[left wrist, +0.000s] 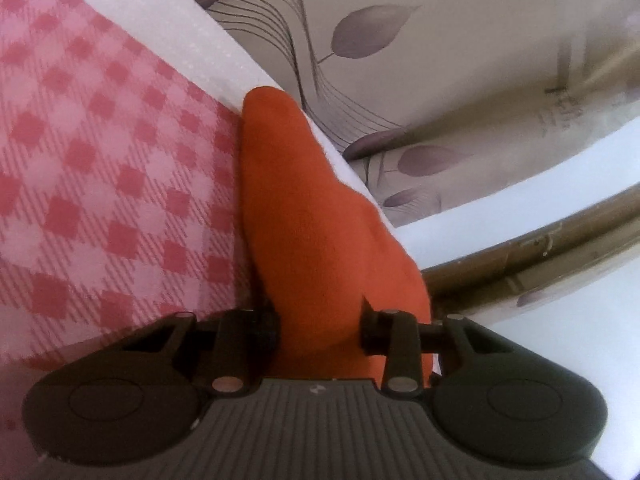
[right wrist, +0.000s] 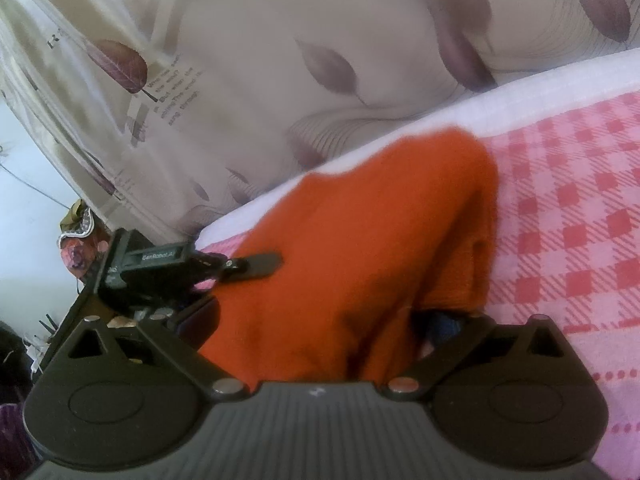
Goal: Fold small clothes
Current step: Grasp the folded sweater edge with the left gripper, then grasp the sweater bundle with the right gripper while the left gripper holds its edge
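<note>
An orange knit garment (left wrist: 304, 208) lies along the far edge of a pink checked bedcover (left wrist: 100, 160). In the left wrist view it runs back between the half-closed jaws of my left gripper (left wrist: 320, 320), bunched there and hiding the fingertips. The right wrist view shows that left gripper (right wrist: 256, 266) from the side, one black finger (right wrist: 260, 264) lying flat on top of the garment (right wrist: 360, 232) at its left edge. My right gripper (right wrist: 320, 320) has its jaws spread wide, and the orange cloth drapes over and between them, covering both fingers.
A white band (left wrist: 180, 28) borders the checked bedcover (right wrist: 580, 220). Just behind it hangs a beige curtain (left wrist: 440, 80) printed with purple leaves. A brown metal rail (left wrist: 520, 256) runs beyond the bed's edge. Cluttered items (right wrist: 80, 240) sit at far left.
</note>
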